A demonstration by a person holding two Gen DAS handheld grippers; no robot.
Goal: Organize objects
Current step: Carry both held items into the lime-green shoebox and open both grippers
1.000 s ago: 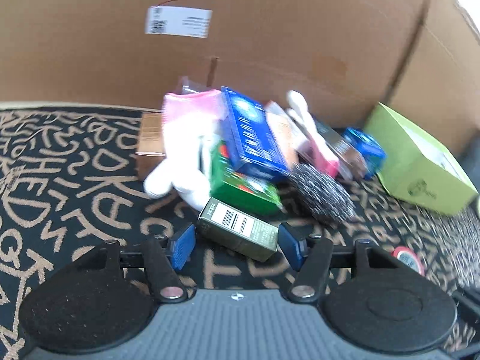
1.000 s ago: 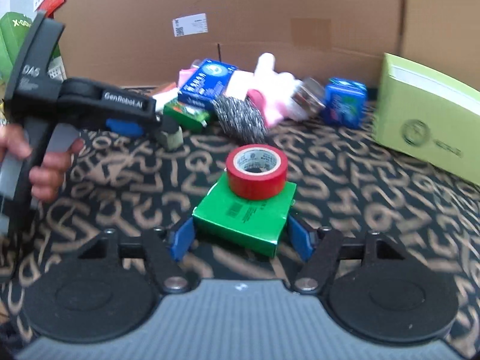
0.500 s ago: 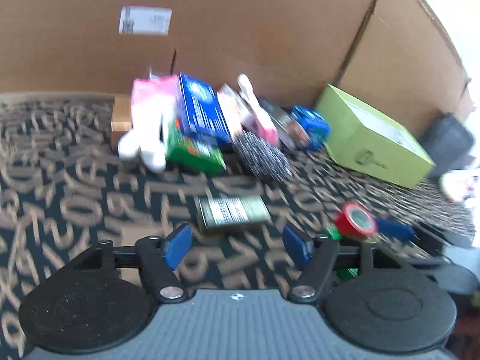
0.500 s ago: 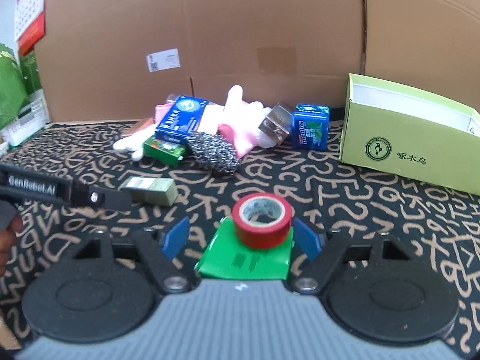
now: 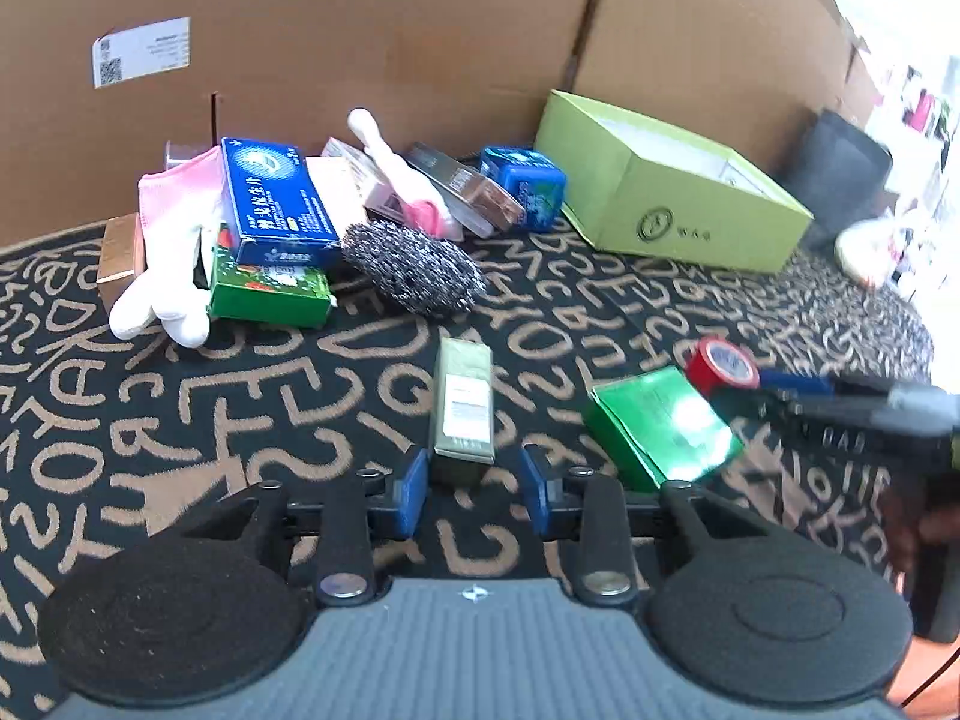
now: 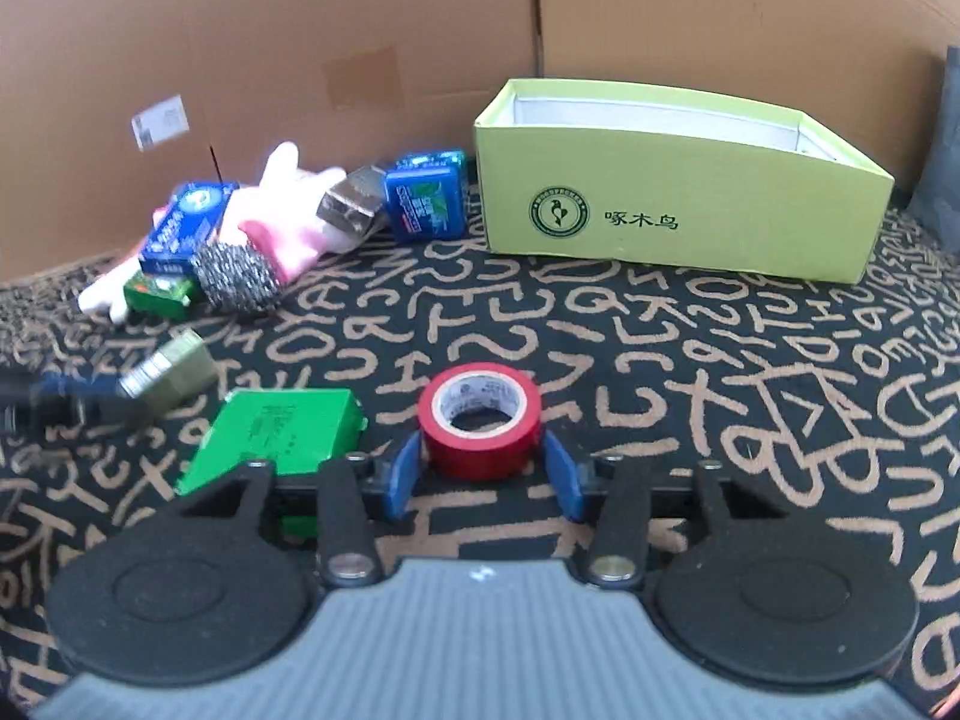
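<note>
An olive-green small box lies on the patterned mat, its near end between the open fingers of my left gripper; it also shows in the right wrist view. A red tape roll stands between the open fingers of my right gripper, which are close to its sides without clearly clamping it. A flat green box lies just left of the roll, and shows in the left wrist view. The open lime-green box stands at the back right.
A pile at the back left holds a blue box, a pink-and-white glove, a green packet, a steel scourer, a blue tin and a metallic box. Cardboard walls close off the back.
The red roll has come off the flat green box and now stands on the mat between my right fingers. My left gripper pulled back and swung right, with the olive box turned lengthwise between its fingers.
</note>
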